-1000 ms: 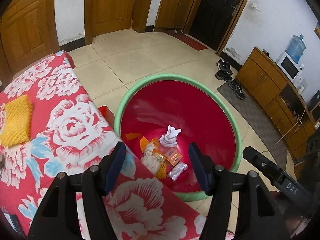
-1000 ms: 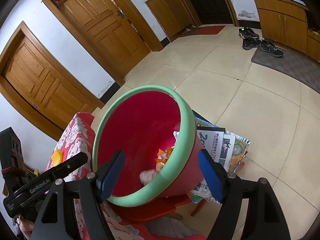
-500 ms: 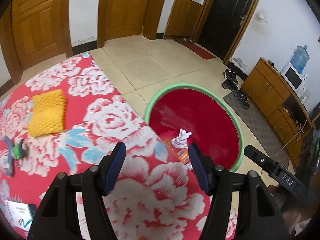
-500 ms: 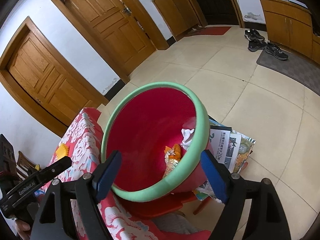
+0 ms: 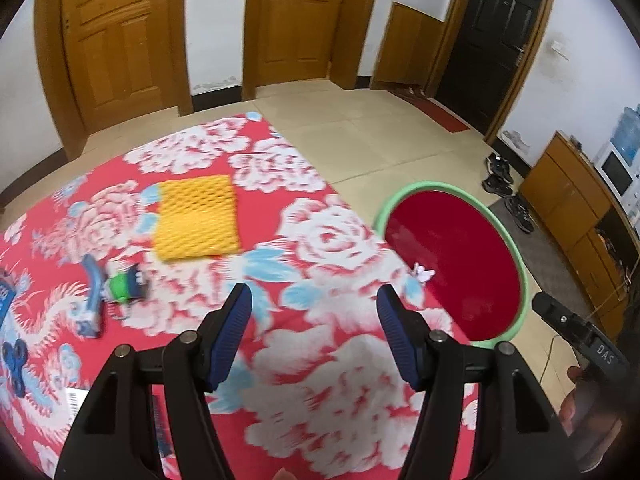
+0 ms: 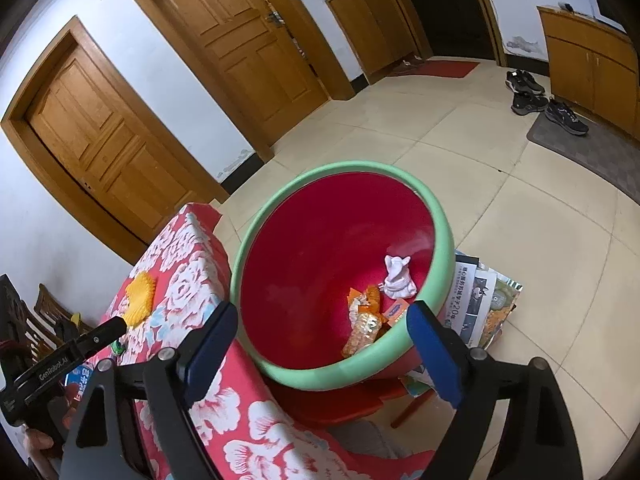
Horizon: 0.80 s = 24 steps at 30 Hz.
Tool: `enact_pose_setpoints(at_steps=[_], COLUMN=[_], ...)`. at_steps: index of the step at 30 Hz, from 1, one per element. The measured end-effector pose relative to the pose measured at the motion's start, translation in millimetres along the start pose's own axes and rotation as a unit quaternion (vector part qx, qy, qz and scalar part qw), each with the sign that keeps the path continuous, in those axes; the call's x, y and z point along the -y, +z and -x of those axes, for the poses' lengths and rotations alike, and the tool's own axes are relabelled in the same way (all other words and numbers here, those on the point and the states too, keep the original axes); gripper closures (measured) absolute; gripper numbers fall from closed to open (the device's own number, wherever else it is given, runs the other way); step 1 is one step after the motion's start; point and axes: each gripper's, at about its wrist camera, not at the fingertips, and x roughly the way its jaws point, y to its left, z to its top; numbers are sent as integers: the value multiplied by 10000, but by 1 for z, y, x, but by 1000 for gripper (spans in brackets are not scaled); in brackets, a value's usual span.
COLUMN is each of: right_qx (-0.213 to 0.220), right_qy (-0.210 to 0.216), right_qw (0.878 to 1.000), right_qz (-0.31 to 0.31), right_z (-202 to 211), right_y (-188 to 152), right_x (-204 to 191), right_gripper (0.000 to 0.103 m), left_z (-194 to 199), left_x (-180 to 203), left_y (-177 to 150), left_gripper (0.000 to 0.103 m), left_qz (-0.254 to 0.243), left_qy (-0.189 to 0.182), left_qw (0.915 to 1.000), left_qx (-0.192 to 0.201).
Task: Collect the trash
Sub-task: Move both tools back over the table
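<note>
A red basin with a green rim (image 6: 436, 236) stands beside the table and holds a crumpled white tissue (image 6: 398, 278) and several wrappers (image 6: 362, 326). It also shows in the left wrist view (image 5: 516, 248). On the floral red tablecloth (image 5: 340, 380) lie a yellow foam net (image 5: 196, 218), a blue wrapper (image 5: 92, 300) and a green and dark item (image 5: 124, 286). My left gripper (image 5: 314, 322) is open and empty above the table. My right gripper (image 6: 324, 342) is open and empty above the basin's near rim.
A dark spinner (image 5: 14, 360) and blue packets (image 5: 6, 294) lie at the table's left edge. Newspapers (image 6: 476, 300) lie under the basin on a red stool (image 6: 356, 400). Shoes (image 6: 532, 96), a cabinet (image 6: 592, 68) and wooden doors (image 6: 248, 48) stand further off.
My left gripper has swung left from over the basin to over the table, bringing the yellow net and small items into view. The right gripper has shifted slightly, seeing deeper into the basin.
</note>
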Motion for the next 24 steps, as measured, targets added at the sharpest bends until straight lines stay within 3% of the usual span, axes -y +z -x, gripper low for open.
enact_pose_setpoints(at_steps=[24], right_qx=[-252], right_qy=[-1], right_qw=[9984], right_qz=[497], right_z=[-10], right_y=[-19], right_x=[-58], right_gripper=[8], left_z=[22], left_x=[-116], left_y=[-11], left_gripper=[38], left_qz=[406], left_qy=[845], left_qw=[9956], left_qx=[9])
